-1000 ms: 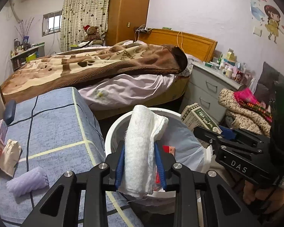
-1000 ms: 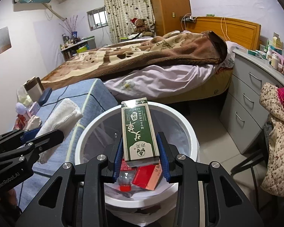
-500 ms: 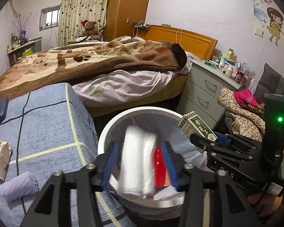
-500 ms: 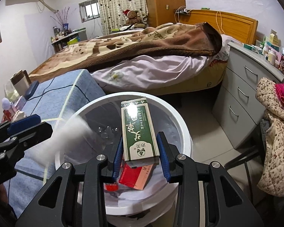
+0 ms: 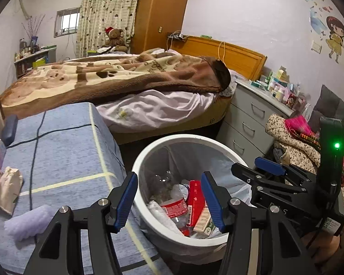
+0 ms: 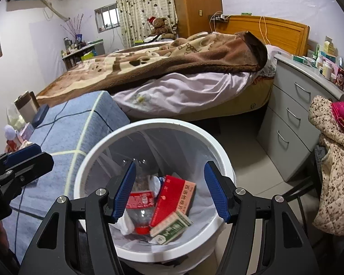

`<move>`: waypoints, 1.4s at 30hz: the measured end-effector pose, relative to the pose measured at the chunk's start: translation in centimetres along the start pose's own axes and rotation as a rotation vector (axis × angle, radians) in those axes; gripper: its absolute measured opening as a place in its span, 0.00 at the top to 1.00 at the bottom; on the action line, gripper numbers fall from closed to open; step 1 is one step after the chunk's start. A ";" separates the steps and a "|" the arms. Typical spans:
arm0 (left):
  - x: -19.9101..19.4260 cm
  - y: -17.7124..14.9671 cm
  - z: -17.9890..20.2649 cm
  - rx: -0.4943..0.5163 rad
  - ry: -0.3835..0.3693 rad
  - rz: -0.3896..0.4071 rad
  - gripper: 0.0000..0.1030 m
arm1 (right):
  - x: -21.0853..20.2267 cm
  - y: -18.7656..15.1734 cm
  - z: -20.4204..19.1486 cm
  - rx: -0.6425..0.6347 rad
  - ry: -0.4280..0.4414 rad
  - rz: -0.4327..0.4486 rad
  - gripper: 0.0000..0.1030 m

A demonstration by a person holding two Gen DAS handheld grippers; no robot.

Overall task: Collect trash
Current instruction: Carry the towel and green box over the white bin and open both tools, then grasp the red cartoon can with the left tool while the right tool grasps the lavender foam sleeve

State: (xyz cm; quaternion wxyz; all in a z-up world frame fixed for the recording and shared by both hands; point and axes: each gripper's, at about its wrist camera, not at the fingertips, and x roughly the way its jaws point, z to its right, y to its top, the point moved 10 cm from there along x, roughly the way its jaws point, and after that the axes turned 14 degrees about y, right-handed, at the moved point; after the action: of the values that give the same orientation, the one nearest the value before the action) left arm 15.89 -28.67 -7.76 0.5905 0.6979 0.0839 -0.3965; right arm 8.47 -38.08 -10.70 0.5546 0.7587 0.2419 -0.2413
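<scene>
Hovering over the white bin, both grippers had just been opening, fingers apart and empty. Right gripper sat above a green box at six o'clock; left gripper likewise.

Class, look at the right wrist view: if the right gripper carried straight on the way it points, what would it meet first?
Probably the trash inside the white bin: the open right gripper points down at the red box and the plastic bottle. Depth is unclear.

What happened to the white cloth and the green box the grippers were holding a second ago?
Both got dropped. The left gripper opened and the white cloth fell into the trash bin. The right gripper has just been opening too, and the green box now lies in the bin beside the red box. Nothing is between either gripper's jaws. The bin stayed put.
</scene>
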 end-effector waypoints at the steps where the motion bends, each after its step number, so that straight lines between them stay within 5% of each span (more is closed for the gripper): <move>1: -0.4 0.1 -0.4 -0.003 0.006 0.006 0.45 | 0.0 0.2 -0.2 -0.002 0.002 0.005 0.38; 16: -4.1 -0.7 -6.8 -0.069 0.083 0.052 0.45 | 0.2 1.0 -4.9 -0.062 0.062 0.043 0.38; 42: -7.2 -5.5 -28.1 -0.313 0.382 0.042 0.45 | 5.3 -0.3 -17.9 -0.187 0.283 -0.031 0.38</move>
State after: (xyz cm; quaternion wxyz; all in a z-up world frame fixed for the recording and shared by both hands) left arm 20.57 0.45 -7.53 0.6730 0.6618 0.2398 -0.2272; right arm 14.10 -20.33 -9.49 0.5794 0.7265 0.3504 -0.1170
